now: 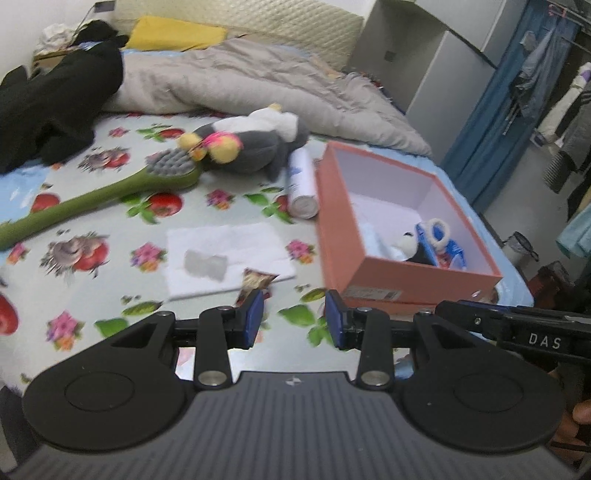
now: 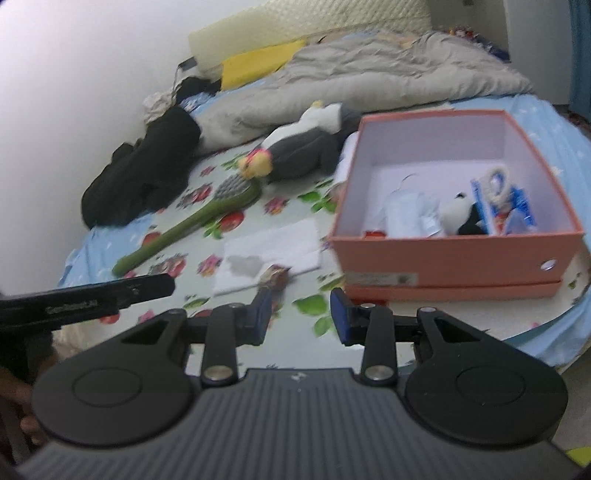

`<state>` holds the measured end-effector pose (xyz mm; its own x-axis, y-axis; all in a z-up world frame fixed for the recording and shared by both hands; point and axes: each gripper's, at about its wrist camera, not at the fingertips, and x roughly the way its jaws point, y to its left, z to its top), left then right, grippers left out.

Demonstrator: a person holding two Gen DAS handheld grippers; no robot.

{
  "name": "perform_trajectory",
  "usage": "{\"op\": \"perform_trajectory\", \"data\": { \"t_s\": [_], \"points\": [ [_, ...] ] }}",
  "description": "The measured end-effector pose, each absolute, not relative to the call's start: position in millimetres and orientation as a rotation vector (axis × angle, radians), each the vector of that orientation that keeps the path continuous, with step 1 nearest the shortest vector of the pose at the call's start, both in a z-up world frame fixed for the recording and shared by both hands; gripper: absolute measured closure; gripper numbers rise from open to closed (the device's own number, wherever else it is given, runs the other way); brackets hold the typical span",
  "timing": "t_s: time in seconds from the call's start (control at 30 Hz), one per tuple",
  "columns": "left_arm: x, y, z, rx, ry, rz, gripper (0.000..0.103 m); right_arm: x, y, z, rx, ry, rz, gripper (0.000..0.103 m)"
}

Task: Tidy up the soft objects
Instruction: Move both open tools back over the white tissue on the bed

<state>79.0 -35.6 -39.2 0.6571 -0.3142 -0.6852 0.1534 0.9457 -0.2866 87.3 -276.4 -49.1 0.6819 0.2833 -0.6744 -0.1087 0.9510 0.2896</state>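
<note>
Left tongs (image 1: 294,317): mine are released, blue pads apart with nothing between them, just flowery sheet underneath.
Right tongs (image 2: 302,314): same deal, gap open and empty, hanging over the near edge of the bed (image 2: 236,236).
Plush count: one big grey-and-white stuffed toy (image 1: 255,142) out on the bed, floppy, with a yellow and pink fuzzy bit at its near end. One small black-and-white plush (image 2: 460,218) already inside the box.
Box: one salmon cardboard box (image 1: 369,254), rectangular, pale inside, sitting in its own lid. Blue packaging beside the little plush in there.
Brush: one long green brush (image 1: 110,195), grey nubby head touching the big toy.
Other bits: one white spray can (image 1: 301,184) lying between toy and box, one flat white paper sheet (image 1: 225,254), one small snack wrapper (image 1: 255,282) just ahead of my left tongs.
Bedding: one rumpled grey quilt (image 1: 258,85), one black garment (image 1: 55,107), one yellow cushion (image 1: 173,33).
Toy vs tongs: big toy is well ahead of both, up and left of the box.
</note>
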Motion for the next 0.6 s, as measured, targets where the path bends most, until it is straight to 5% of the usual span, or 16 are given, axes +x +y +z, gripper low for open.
{"op": "perform_trajectory", "data": {
  "t_s": [0.6],
  "points": [
    [159,11,-104,-0.252,0.923,-0.174,0.053,152,-212,-96,0.160,0.907,0.312,0.065]
  ]
}}
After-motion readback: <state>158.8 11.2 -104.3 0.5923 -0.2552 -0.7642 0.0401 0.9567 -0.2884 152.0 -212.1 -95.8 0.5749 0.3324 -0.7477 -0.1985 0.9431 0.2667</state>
